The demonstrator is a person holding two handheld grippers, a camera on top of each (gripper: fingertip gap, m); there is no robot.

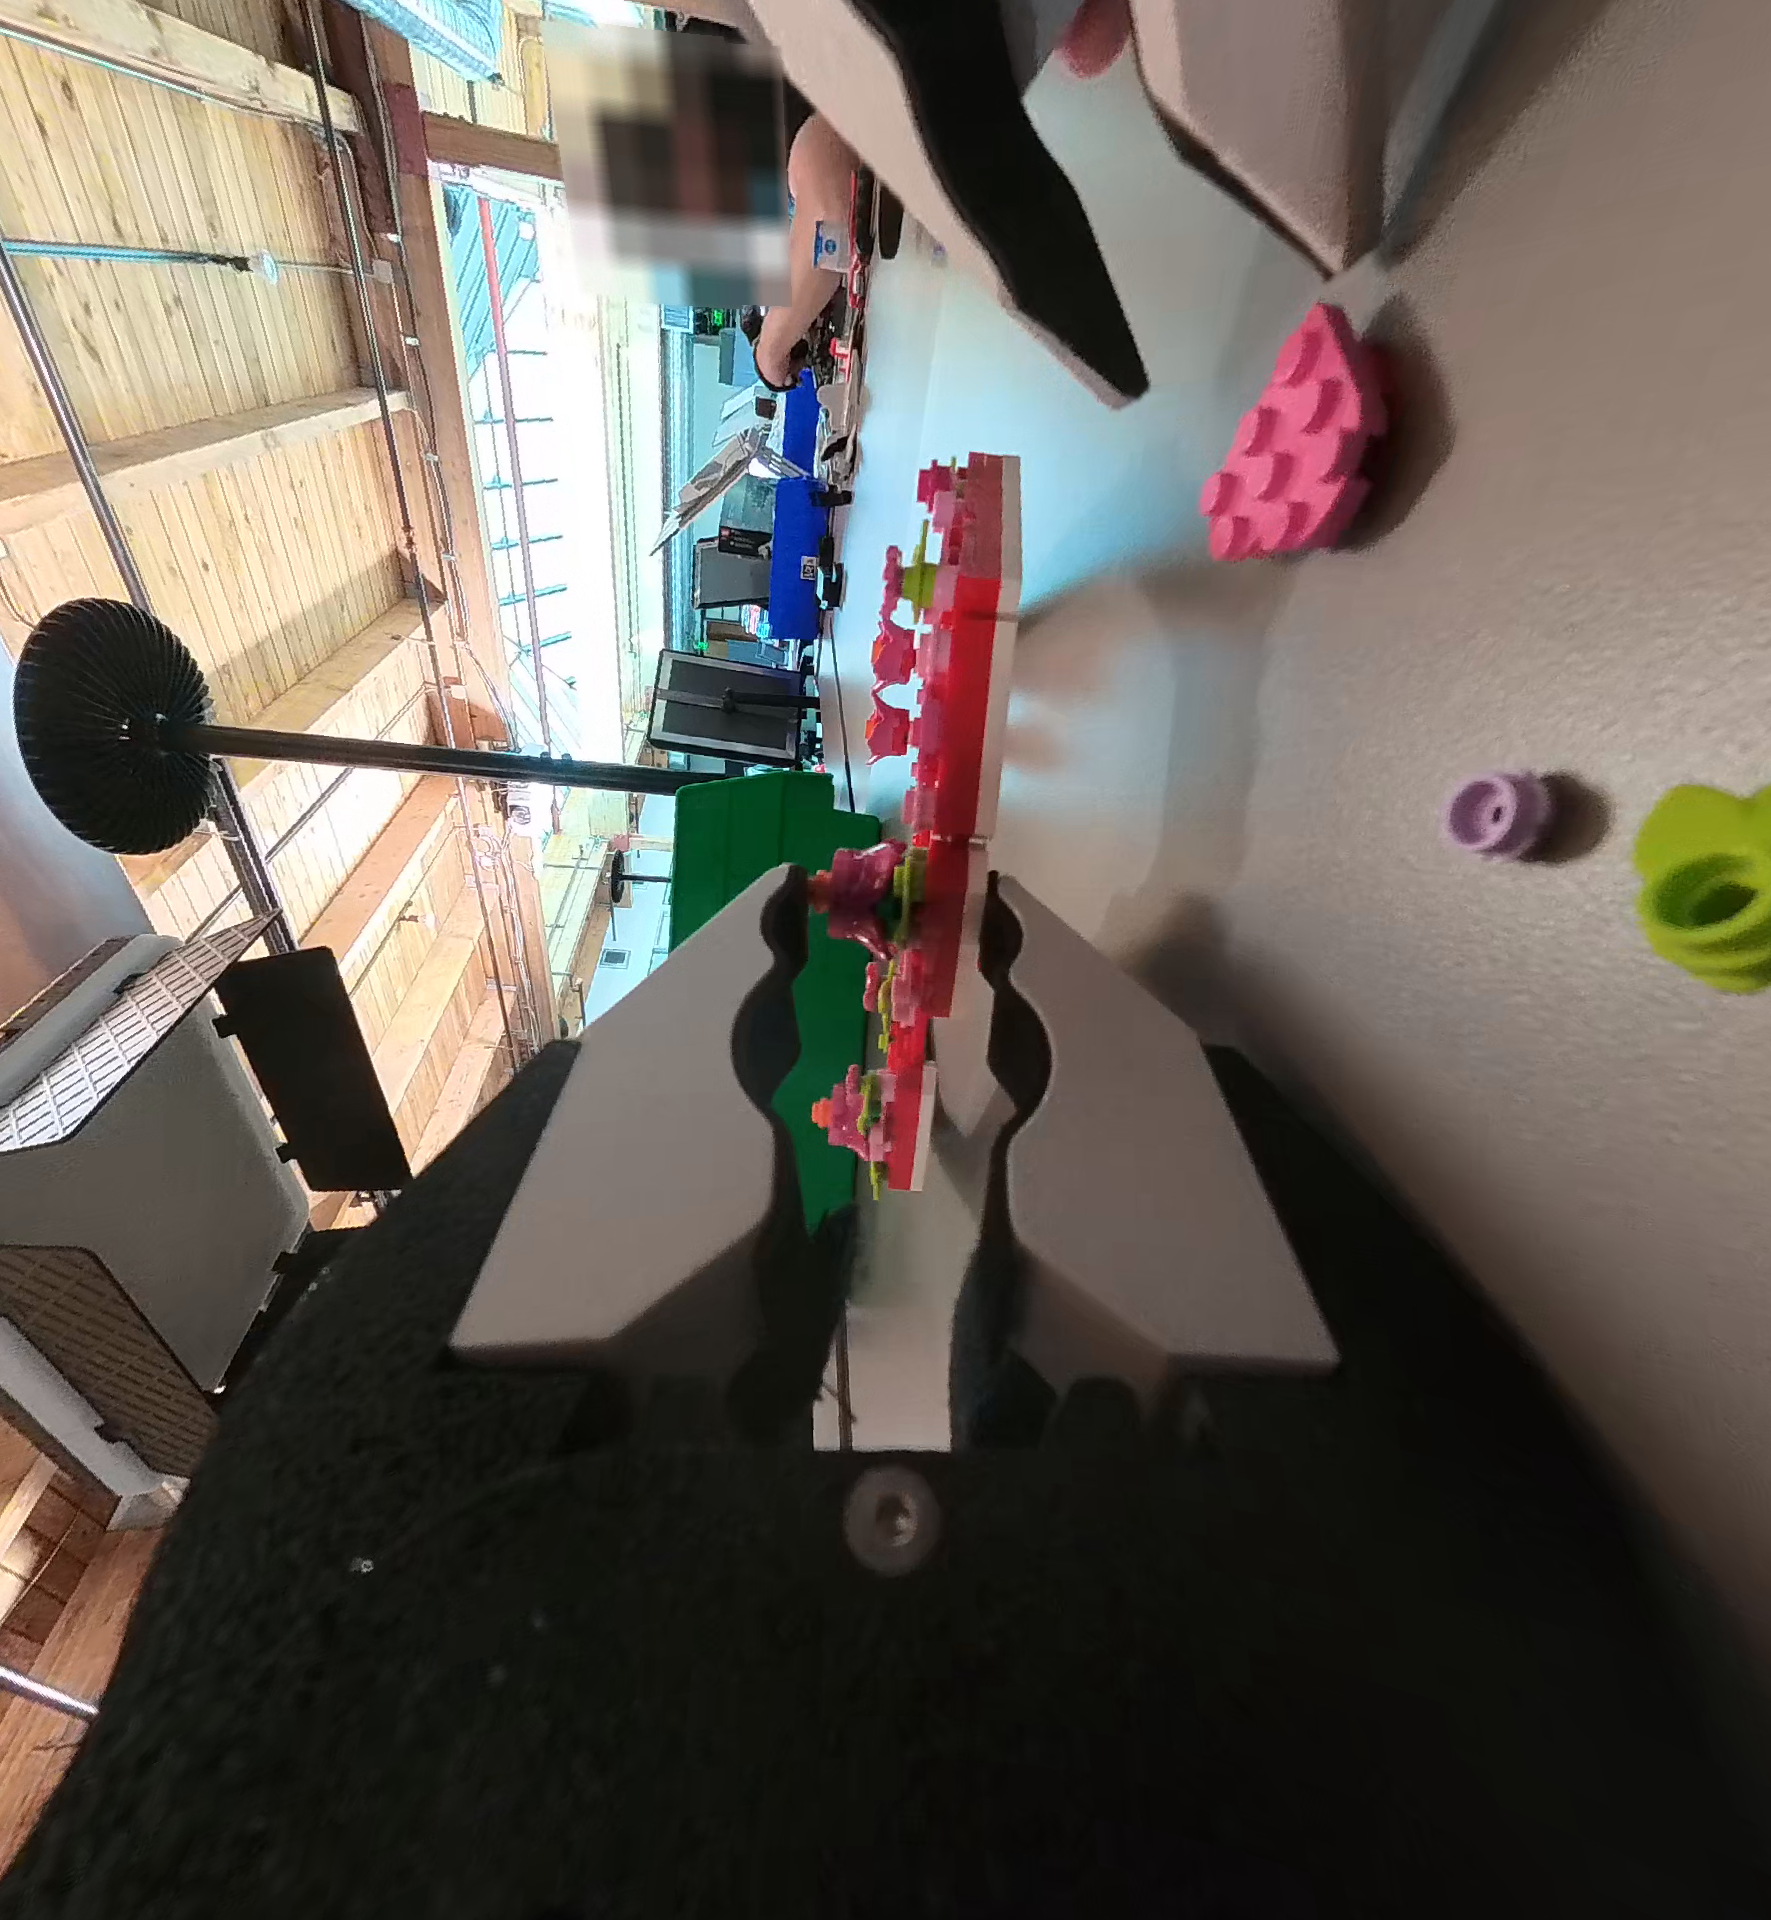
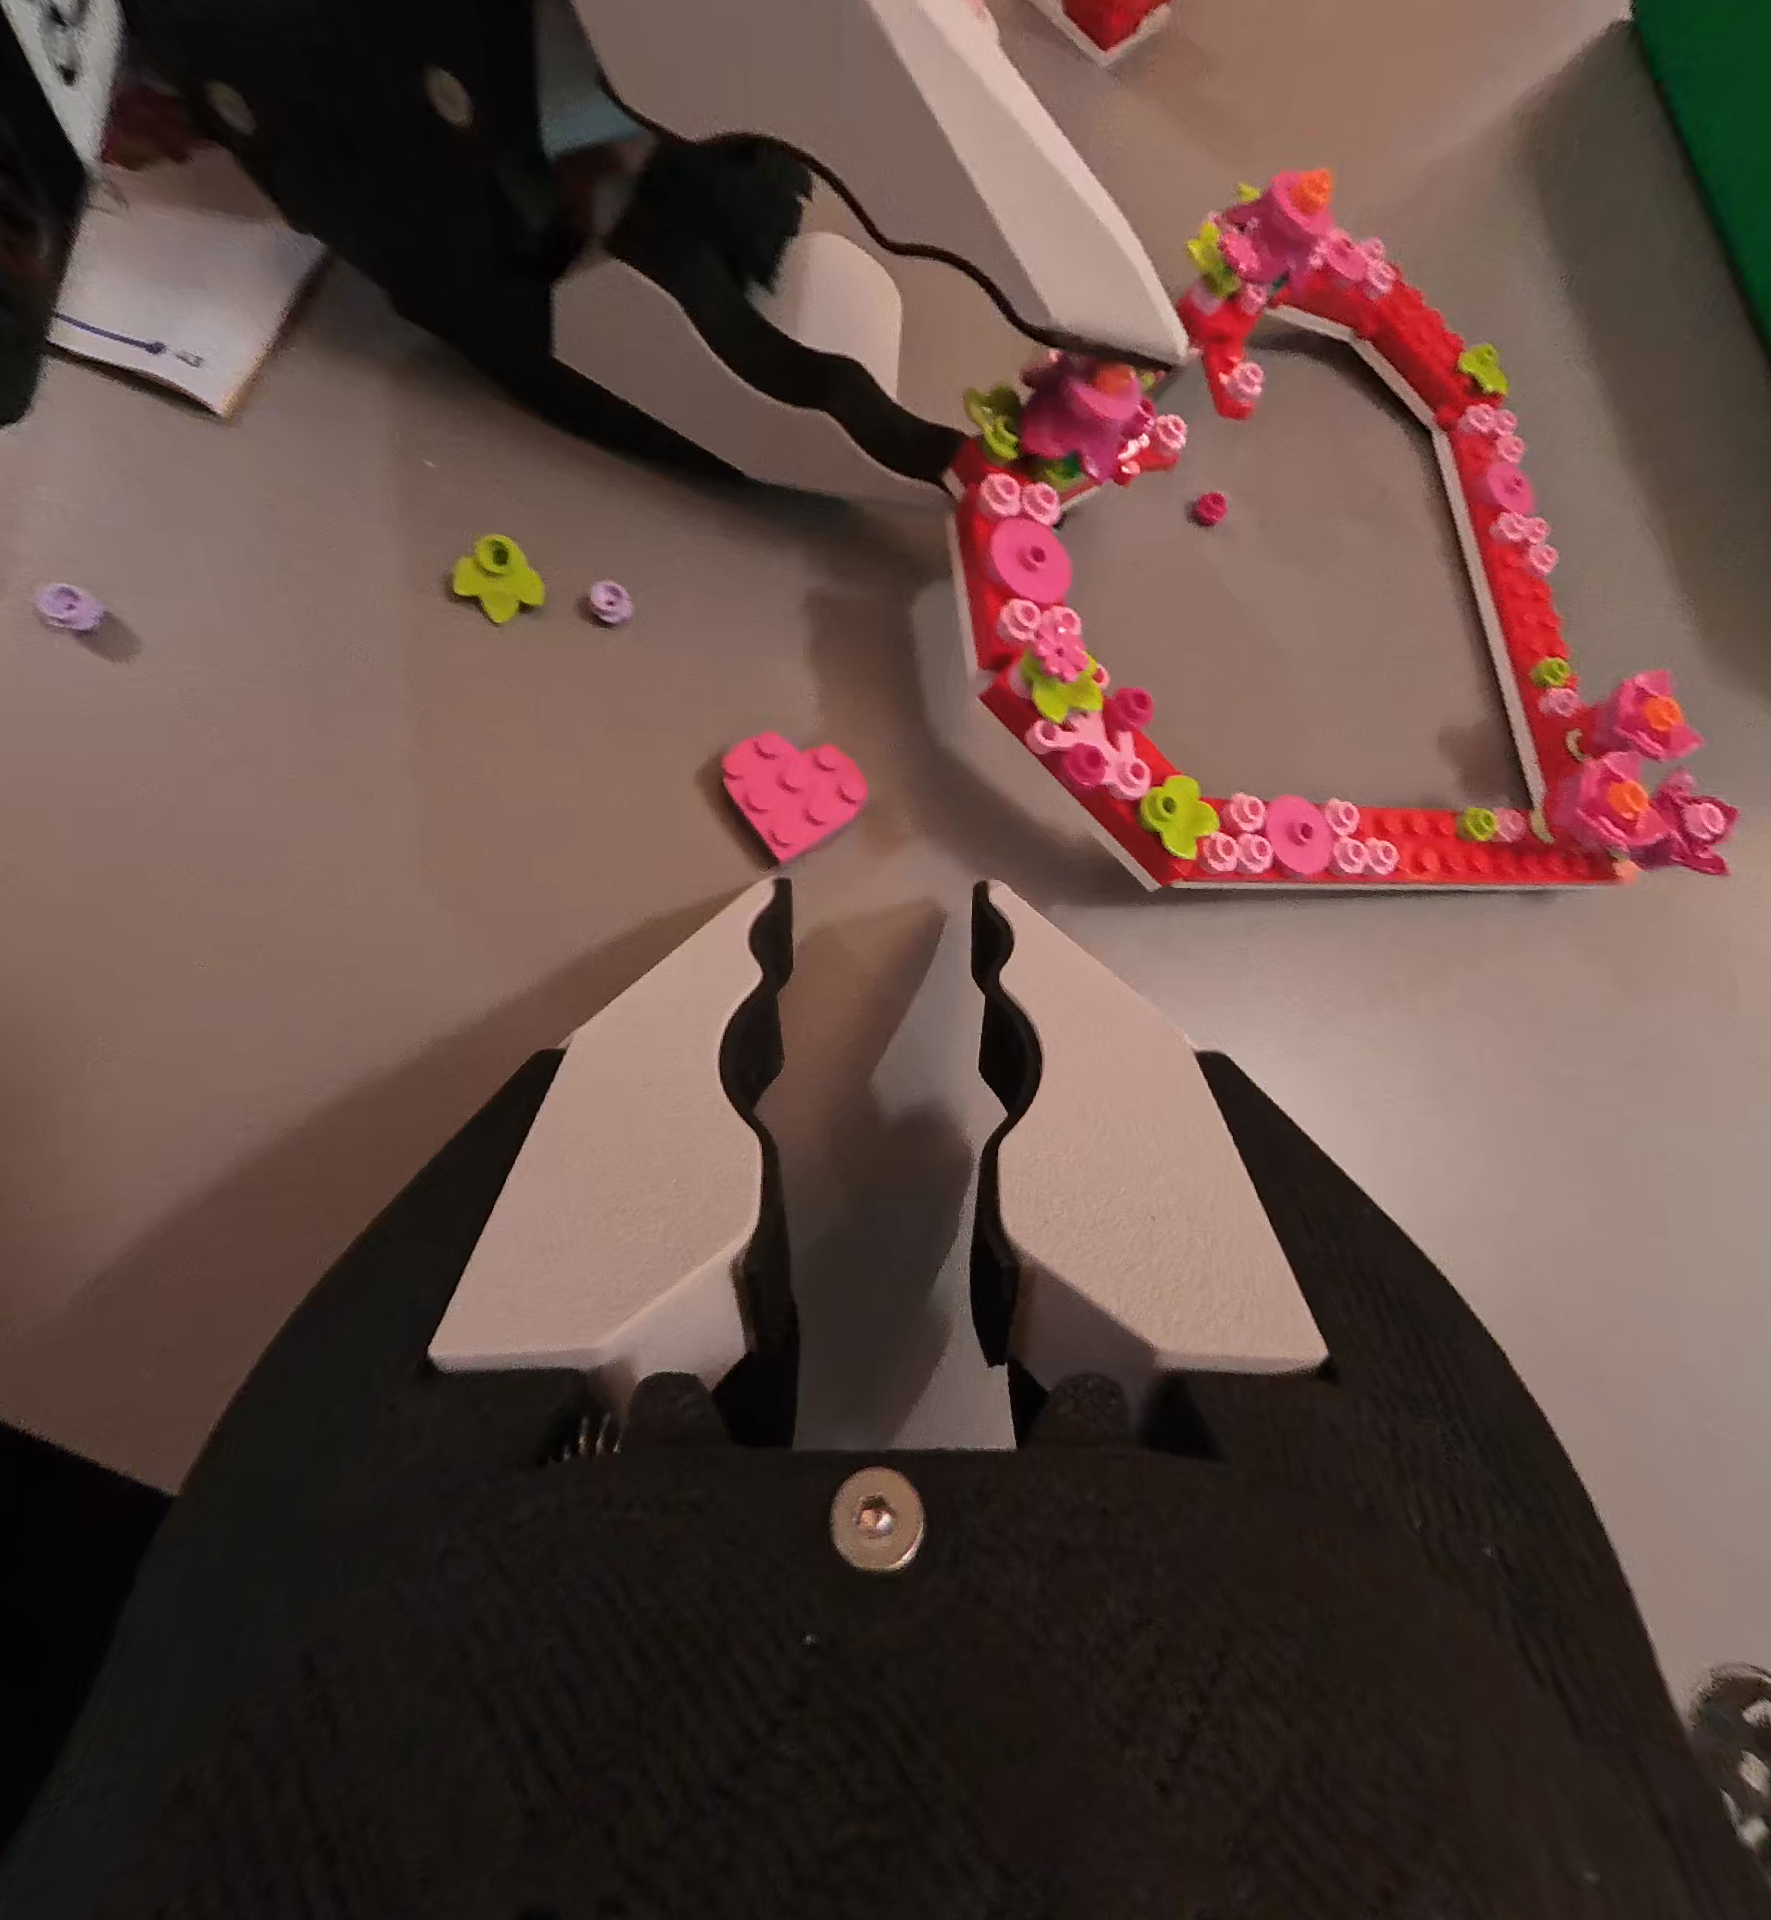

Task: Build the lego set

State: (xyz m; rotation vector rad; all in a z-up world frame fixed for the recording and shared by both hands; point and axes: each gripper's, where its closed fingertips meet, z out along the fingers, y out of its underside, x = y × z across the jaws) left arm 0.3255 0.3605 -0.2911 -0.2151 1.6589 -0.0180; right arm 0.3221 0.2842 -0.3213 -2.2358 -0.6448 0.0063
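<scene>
On the grey table [image 1: 1483, 1351], the left wrist view runs sideways along the red heart frame [image 1: 964, 644], seen edge-on with pink flowers and green leaves on top. The left claw [image 1: 891, 883] has its jaws around the near corner of the frame, one above the flowers and one under the white edge; whether they actually pinch it I cannot tell. Close by lie a pink heart plate [image 1: 1296, 447], a small purple stud [image 1: 1499, 816] and a lime leaf piece [image 1: 1743, 883], all loose.

In the right wrist view, the frame [image 2: 1369, 852] lies flat and looks nearly finished, its whole outline closed and most of it decorated. The right claw [image 2: 881, 894] hovers parted and empty just short of the pink heart plate [image 2: 793, 795]. Left to place, as I judge it: that plate, the lime leaf [image 2: 496, 580], two purple studs [image 2: 609, 601] [image 2: 67, 605], and a tiny dark pink stud [image 2: 1210, 507] inside the frame. The left claw [image 2: 1057, 400] meets the frame's upper corner.
</scene>
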